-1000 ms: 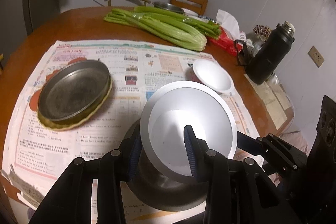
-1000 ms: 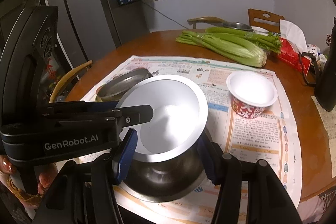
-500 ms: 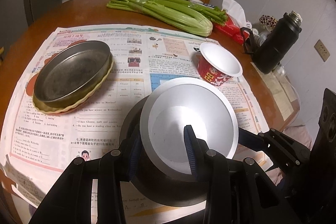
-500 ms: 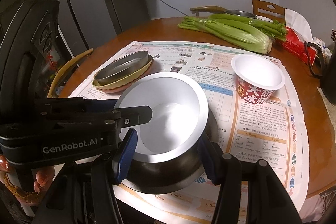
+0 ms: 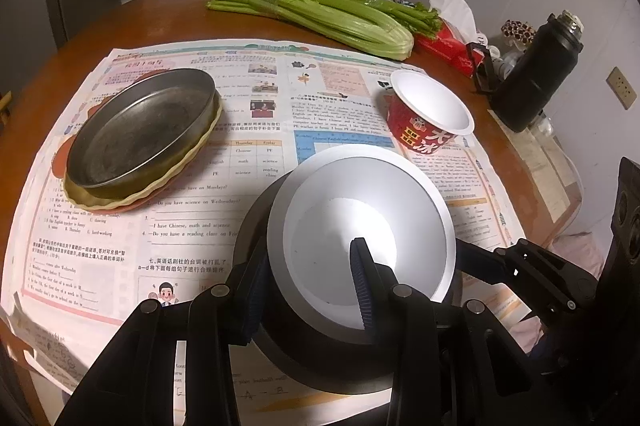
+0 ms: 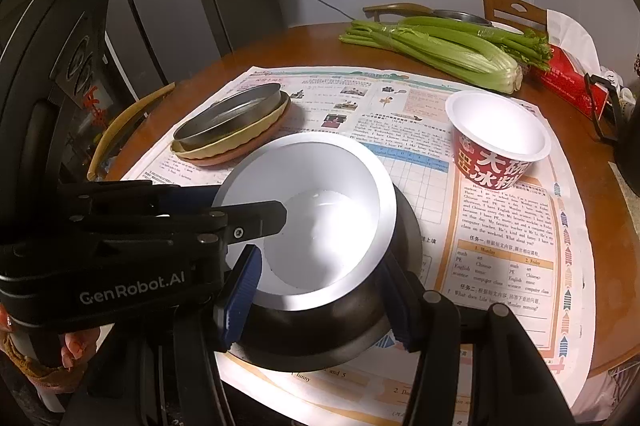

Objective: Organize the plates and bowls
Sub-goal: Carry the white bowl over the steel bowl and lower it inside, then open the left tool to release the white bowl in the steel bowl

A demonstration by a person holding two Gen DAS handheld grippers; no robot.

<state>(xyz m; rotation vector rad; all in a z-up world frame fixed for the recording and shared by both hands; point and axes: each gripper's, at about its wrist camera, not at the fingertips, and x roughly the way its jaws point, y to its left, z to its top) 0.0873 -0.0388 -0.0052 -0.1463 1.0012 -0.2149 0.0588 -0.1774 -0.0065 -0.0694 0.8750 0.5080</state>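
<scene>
A white bowl (image 5: 360, 222) sits nested in a dark metal bowl (image 5: 304, 358). My left gripper (image 5: 308, 286) is shut on the white bowl's near rim, one finger inside and one outside. My right gripper (image 6: 320, 298) straddles the dark metal bowl (image 6: 320, 342), its blue pads against both sides; the white bowl (image 6: 316, 222) rests inside. A red paper bowl (image 5: 428, 114) stands on the newspaper to the right, also in the right wrist view (image 6: 496, 142). A metal pan (image 5: 140, 126) sits stacked on a yellow plate and a red plate at the left, also in the right wrist view (image 6: 232, 118).
A newspaper (image 5: 200, 226) covers the round wooden table (image 5: 160, 18). Celery (image 5: 320, 14) lies at the back, a red tissue box (image 5: 444, 46) and a black flask (image 5: 536, 74) at the right. Chairs stand behind, a fridge (image 6: 168, 6) to the left.
Both grippers and the nested bowls have risen and pulled back toward me; the table items now sit farther off. The grips have not changed.
</scene>
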